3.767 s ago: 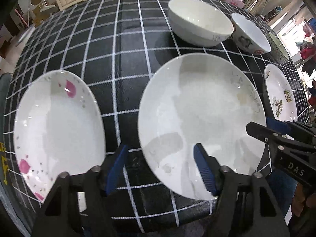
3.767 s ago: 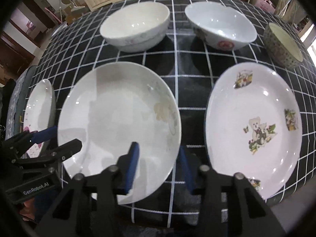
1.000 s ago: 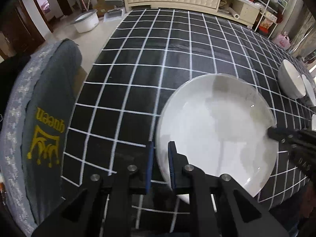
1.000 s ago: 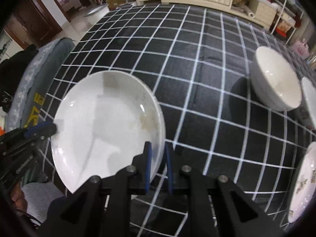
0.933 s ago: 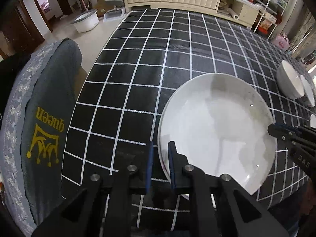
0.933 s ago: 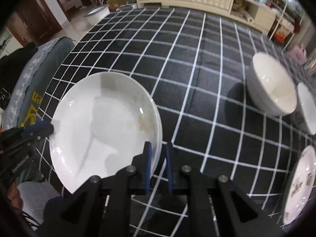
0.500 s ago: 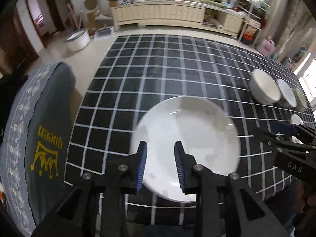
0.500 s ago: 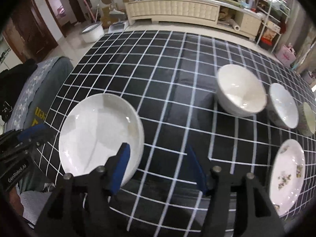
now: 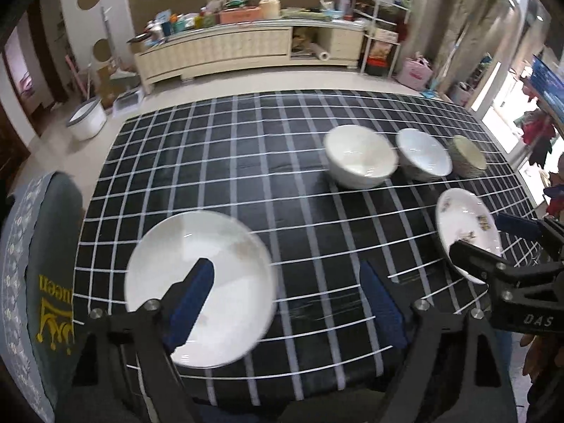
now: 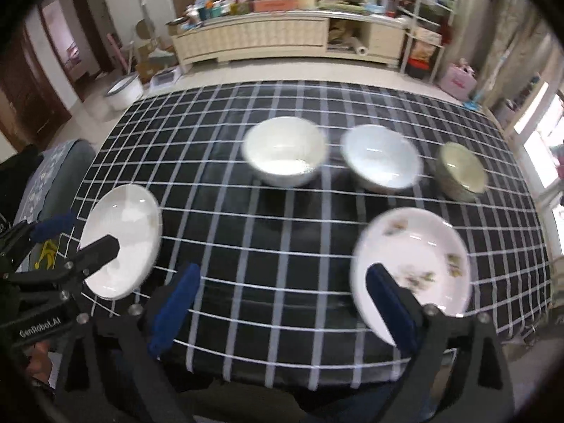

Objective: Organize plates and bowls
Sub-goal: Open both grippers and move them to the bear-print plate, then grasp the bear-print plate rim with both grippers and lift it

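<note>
Both tongs have just let go of the plain white plate [image 9: 197, 278] and drawn up and back from it. A second ago each pair was pinched onto that plate's rim; now the left tongs [image 9: 287, 303] and the right tongs [image 10: 285, 303] are both spreading wider, with nothing between the blue pads of either.

The plain plate lies flat on the tabletop [image 9: 218, 162], partly behind the left finger of the left tongs. It rests where a pink-flecked plate lay a few seconds back, and that plate can no longer be seen, so the white one appears to be stacked on top of it. That would mean two plates are now gathered into one pile.

One plate is still apart: the printed plate [image 10: 412, 264], just beyond the right finger of the right tongs. It seems the likely next piece for the pile.

Farther out from both tongs, three bowls stand in a row: a large white bowl [image 10: 285, 155], a second white bowl [image 10: 380, 157] just beside it, and a smaller greenish bowl [image 10: 460, 171] at the right end. None is nested yet.

The tabletop wears a black cloth with a white grid. A grey cushion [image 9: 38, 282] with yellow lettering sits off its left edge. Beyond the tabletop are a pale tiled floor, a long cream sideboard [image 9: 225, 49] crowded with clutter, and a white basin [image 9: 86, 121] on the floor.
</note>
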